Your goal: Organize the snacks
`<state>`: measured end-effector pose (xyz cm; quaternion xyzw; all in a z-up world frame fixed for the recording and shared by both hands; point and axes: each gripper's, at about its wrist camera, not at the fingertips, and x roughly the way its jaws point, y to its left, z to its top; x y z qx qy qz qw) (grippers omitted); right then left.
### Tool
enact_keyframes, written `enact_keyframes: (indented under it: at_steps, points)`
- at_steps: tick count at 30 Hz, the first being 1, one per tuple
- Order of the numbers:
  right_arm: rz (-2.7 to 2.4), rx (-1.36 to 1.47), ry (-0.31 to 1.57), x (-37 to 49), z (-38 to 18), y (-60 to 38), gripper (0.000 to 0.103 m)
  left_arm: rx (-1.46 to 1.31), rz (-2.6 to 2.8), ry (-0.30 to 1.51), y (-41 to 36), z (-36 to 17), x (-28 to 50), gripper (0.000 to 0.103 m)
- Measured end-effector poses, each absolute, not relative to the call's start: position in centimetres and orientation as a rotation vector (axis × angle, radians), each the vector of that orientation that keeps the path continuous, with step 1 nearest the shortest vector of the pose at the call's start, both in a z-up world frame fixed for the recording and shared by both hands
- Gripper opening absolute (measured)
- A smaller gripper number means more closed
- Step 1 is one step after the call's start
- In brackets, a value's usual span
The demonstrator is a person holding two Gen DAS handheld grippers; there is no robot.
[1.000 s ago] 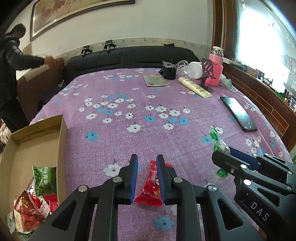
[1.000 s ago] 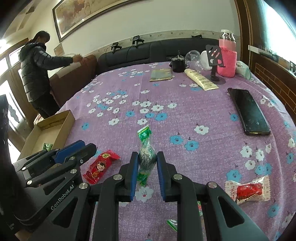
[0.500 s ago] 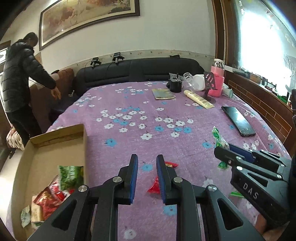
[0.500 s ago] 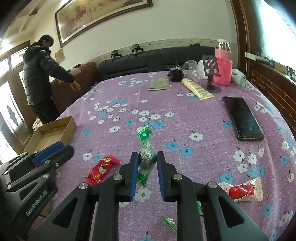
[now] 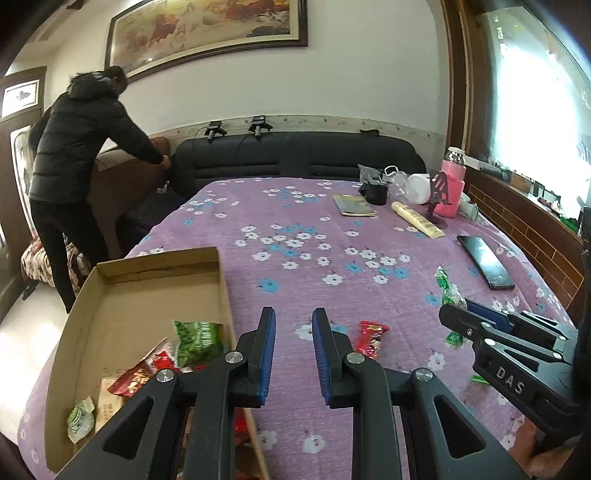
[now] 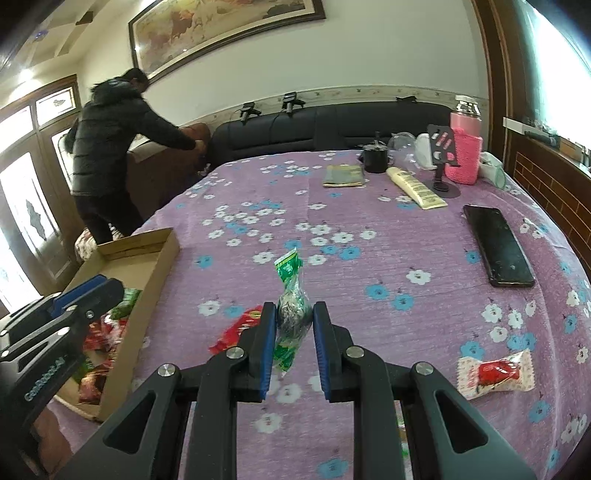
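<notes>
Only the right wrist view shows the right gripper (image 6: 294, 325) clenched on a green-ended snack packet (image 6: 291, 306) held above the cloth, plus a red-and-white candy (image 6: 495, 373) lying to its right. The left wrist view alone looks down into the cardboard box (image 5: 221, 280), where several snack packs (image 5: 197, 341) lie, and shows the left gripper (image 5: 293, 350) closed on nothing, with a red snack (image 5: 371, 336) on the cloth just right of its fingers. A purple flowered cloth (image 6: 369, 229) covers the table, a black phone (image 6: 498, 245) lies on it, and a person in a black jacket (image 6: 110, 147) bends over a brown sofa beneath a framed painting (image 6: 221, 33).
</notes>
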<state>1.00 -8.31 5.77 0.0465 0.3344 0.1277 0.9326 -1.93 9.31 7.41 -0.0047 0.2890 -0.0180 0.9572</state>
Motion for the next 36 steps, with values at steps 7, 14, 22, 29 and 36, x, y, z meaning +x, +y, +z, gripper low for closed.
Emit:
enact_keyframes:
  at_steps: [7, 14, 22, 29, 36]
  points:
    - [0.319, 0.043, 0.692, 0.4, 6.5, -4.4, 0.019, -0.057, -0.012, 0.578, 12.0, 7.5, -2.4, 0.021]
    - [0.345, -0.083, 0.668, -0.7, 7.0, 0.5, 0.019, -0.112, 0.053, 0.569, 16.5, 7.2, -3.3, 0.021]
    - [0.388, -0.169, 0.642, -1.4, 7.2, 4.4, 0.019, -0.151, 0.132, 0.574, 20.3, 6.3, -4.2, 0.021]
    - [0.41, -0.195, 0.635, -1.8, 7.2, 6.0, 0.019, -0.174, 0.174, 0.592, 22.3, 5.1, -4.7, 0.021]
    - [0.414, -0.212, 0.632, -2.0, 7.2, 6.7, 0.019, -0.187, 0.184, 0.608, 23.1, 4.5, -4.7, 0.021]
